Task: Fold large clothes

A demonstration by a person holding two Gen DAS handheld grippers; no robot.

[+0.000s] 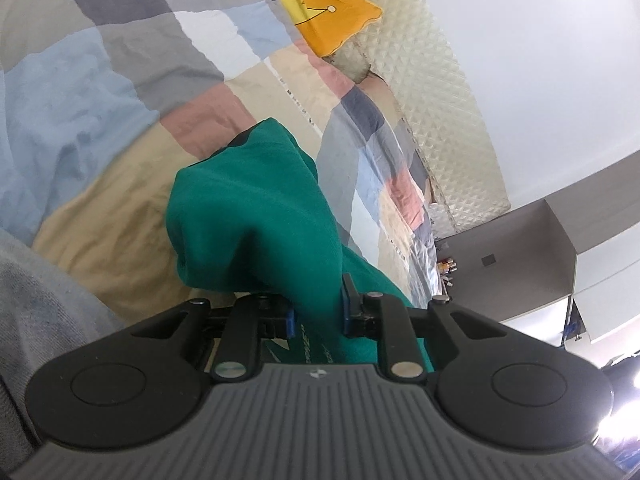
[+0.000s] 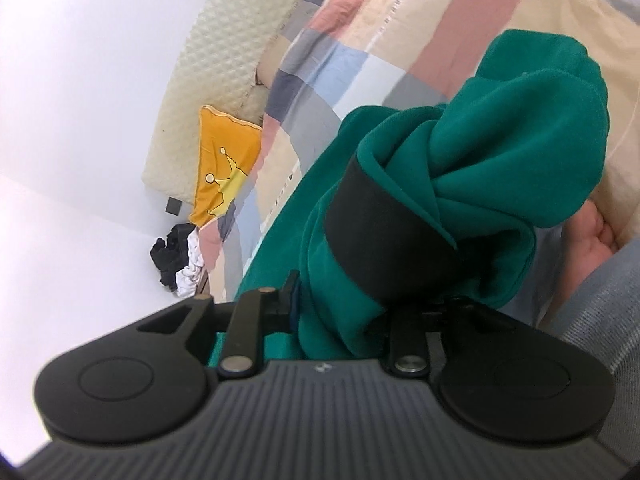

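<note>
A green garment (image 1: 256, 216) with a black cuff band (image 2: 376, 232) is lifted above a bed with a patchwork quilt (image 1: 120, 80). My left gripper (image 1: 318, 314) is shut on a bunch of the green fabric, which folds over its fingers and hangs forward. My right gripper (image 2: 340, 312) is shut on another bunched part of the same garment (image 2: 500, 152); the cloth covers its right finger. White print shows on the fabric just behind the left fingers.
An orange-yellow pillow (image 1: 324, 4) lies at the head of the bed against a cream quilted headboard (image 1: 440, 92). Grey cabinets (image 1: 540, 248) stand beyond the bed. Black and white clothes (image 2: 178, 260) are piled by the bed. A bare foot (image 2: 588, 240) and grey trousers (image 2: 600, 320) are near.
</note>
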